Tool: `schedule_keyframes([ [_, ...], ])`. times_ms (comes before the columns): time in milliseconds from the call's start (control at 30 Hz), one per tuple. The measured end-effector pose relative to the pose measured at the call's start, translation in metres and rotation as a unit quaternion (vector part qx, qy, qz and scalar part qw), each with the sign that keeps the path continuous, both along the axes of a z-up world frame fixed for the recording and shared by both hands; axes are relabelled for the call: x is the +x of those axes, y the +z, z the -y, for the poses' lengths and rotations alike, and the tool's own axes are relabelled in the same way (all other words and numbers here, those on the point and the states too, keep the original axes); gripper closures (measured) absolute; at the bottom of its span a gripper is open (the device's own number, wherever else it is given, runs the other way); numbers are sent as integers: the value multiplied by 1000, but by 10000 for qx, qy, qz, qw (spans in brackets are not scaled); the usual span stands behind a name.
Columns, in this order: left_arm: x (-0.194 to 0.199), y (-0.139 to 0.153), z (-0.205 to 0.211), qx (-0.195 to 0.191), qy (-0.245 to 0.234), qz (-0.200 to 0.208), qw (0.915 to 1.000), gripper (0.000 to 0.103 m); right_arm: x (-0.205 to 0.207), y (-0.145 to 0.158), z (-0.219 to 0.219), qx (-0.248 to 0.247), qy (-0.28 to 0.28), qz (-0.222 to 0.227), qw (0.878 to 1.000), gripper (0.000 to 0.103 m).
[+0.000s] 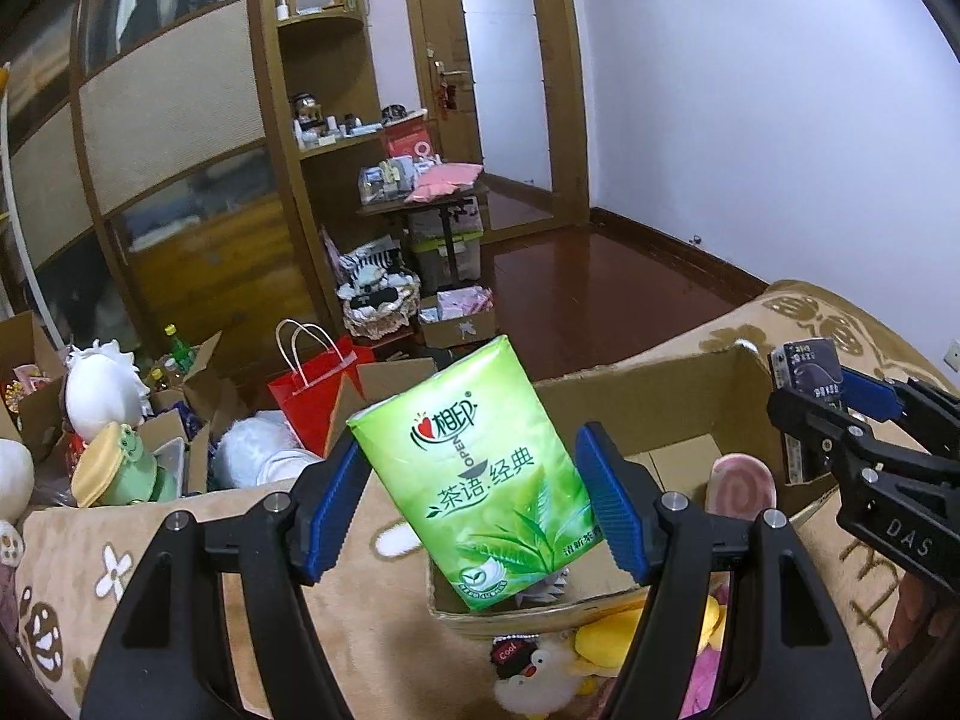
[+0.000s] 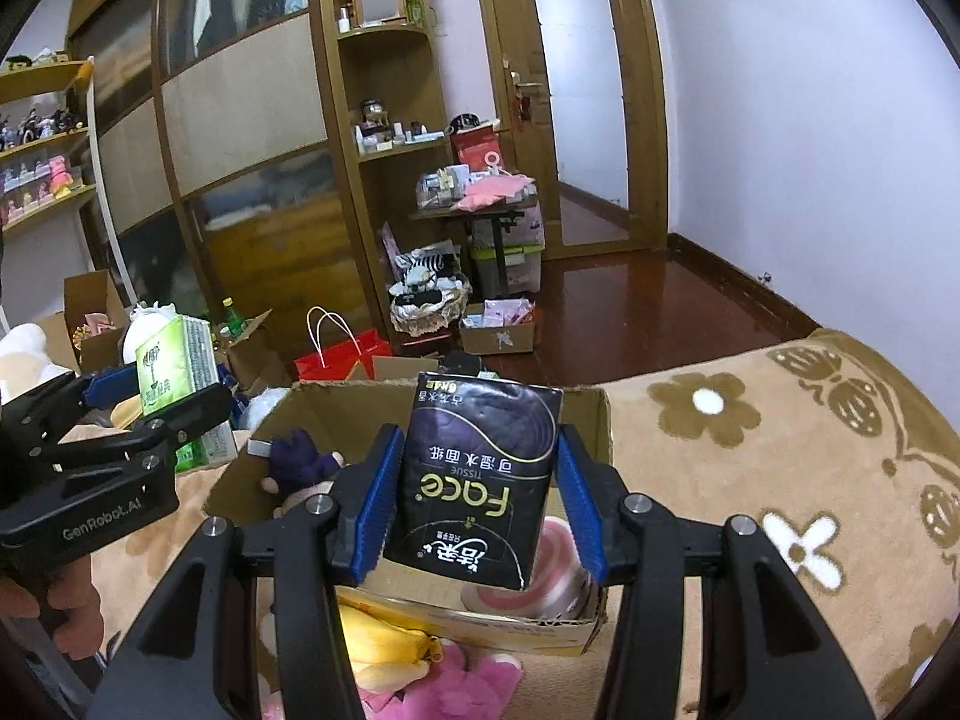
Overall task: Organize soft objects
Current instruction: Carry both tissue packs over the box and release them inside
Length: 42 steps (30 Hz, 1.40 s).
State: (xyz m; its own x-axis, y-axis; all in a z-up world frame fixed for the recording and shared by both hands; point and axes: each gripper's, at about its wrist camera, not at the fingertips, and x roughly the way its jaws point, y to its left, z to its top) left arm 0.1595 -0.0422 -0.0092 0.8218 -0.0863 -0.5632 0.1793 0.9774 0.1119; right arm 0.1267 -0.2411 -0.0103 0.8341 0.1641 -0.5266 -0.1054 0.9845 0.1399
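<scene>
**Two tissue packs over the box, each held by its sides**

The left gripper (image 1: 474, 501) is clamped on the green tissue pack (image 1: 480, 480), blue pads against its two long sides, the pack tilted above the near edge of the cardboard box (image 1: 648, 402). The right gripper (image 2: 477, 498) is clamped on the black tissue pack (image 2: 480, 480), held above the same box, which sits on the patterned blanket (image 2: 780, 450).

Both packs are soft and slick-wrapped; squeezed at the sides, either could buckle and slide out. Released from here, the green pack may catch the box's near wall and tumble onto the yellow plush (image 1: 618, 639) outside it. With both grippers close together over one box, they could knock each other. A pink swirl cushion (image 1: 741, 483) already fills the box's right corner, so the black pack could land askew.
</scene>
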Motion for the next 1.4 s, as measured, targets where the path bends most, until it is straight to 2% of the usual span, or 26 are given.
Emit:
schedule_keyframes([
  [400, 12, -24, 1, -138, -119, -346, 9992, 33, 10, -25, 5, 109, -8, -193, 9998, 49],
  [633, 11, -27, 3, -115, -77, -258, 9996, 33, 12, -27, 4, 114, 7, -205, 9997, 49],
  [733, 12, -29, 3, -168, -152, -344, 9992, 33, 13, -30, 5, 126, 2, -224, 9997, 49],
  [933, 16, -35, 5, 18, -85, -487, 9988, 32, 13, -33, 4, 187, 26, -277, 9994, 48],
  [1000, 15, -34, 6, 56, -86, -514, 9986, 29, 13, -33, 4, 190, 30, -276, 9994, 45],
  [1067, 14, -32, 6, 68, -50, -503, 9987, 21, 11, -31, 3, 178, 20, -249, 9995, 28],
  [1267, 1, -20, 0, -9, -33, -458, 9989, 12, -3, -20, 7, 249, -108, -116, 9996, 1],
  [1300, -2, -17, -2, -38, -32, -440, 9990, 8, -5, -17, 8, 287, -133, -104, 9994, 0],
  [1400, -14, -9, -7, -108, -26, -406, 9991, 6, -16, -8, 11, 430, -195, -20, 9989, 0],
])
